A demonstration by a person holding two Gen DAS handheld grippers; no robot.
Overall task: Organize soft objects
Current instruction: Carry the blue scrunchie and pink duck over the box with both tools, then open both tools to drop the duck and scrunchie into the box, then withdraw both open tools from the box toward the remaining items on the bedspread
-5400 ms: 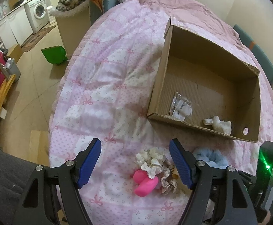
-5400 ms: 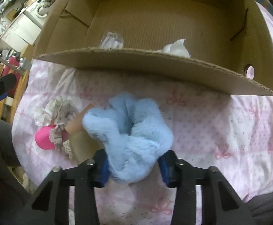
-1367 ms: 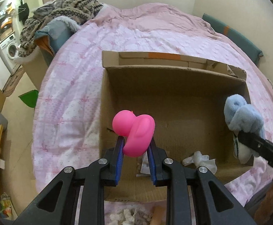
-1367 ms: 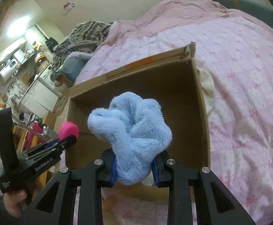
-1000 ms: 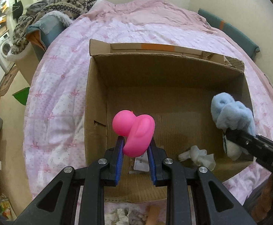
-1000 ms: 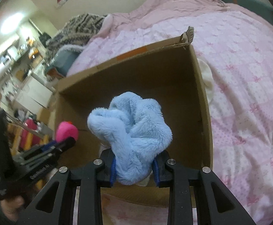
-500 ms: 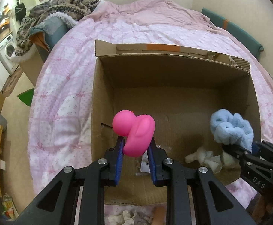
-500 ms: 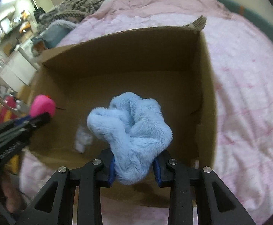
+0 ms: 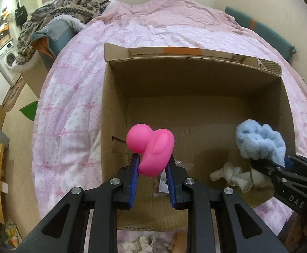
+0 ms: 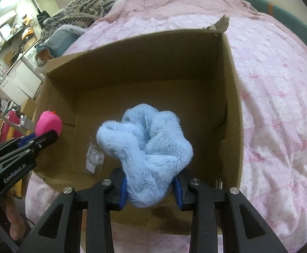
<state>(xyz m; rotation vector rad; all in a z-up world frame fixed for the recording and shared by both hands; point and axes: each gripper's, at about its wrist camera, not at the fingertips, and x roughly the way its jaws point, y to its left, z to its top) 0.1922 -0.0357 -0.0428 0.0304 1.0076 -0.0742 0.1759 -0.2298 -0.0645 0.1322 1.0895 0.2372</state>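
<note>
L gripper (image 9: 151, 166) is clamped on a pink rubber duck (image 9: 150, 148), blue pads squeezing its lower body w/ the jaws nearly together; duck hangs over the near-left part of the open cardboard box (image 9: 115, 109). From the R cam the same duck (image 10: 49, 123) shows at the box's left wall, sticking up past the L gripper's tip.

R gripper (image 10: 151, 186) is closed on a fluffy light-blue fabric piece (image 10: 146, 149), jaws held a bit apart by the bulk of the fur; it sits over the near-right part of the box (image 10: 231, 105), inside the rim line. In the L cam the blue piece (image 9: 261, 143) is at the box's right side, above the floor.

On the box floor: a crumpled white cloth item (image 9: 230, 174) near the front right, and a small clear packet w/ white label (image 10: 94, 158) near front centre, partly hidden behind the duck in the L view. Box rests on a pink patterned quilt (image 9: 69, 105). Just in front of the box, on the quilt, a whitish frilly thing (image 9: 140, 244) pokes in at the frame bottom, prob. fabric, too cut off to say.
</note>
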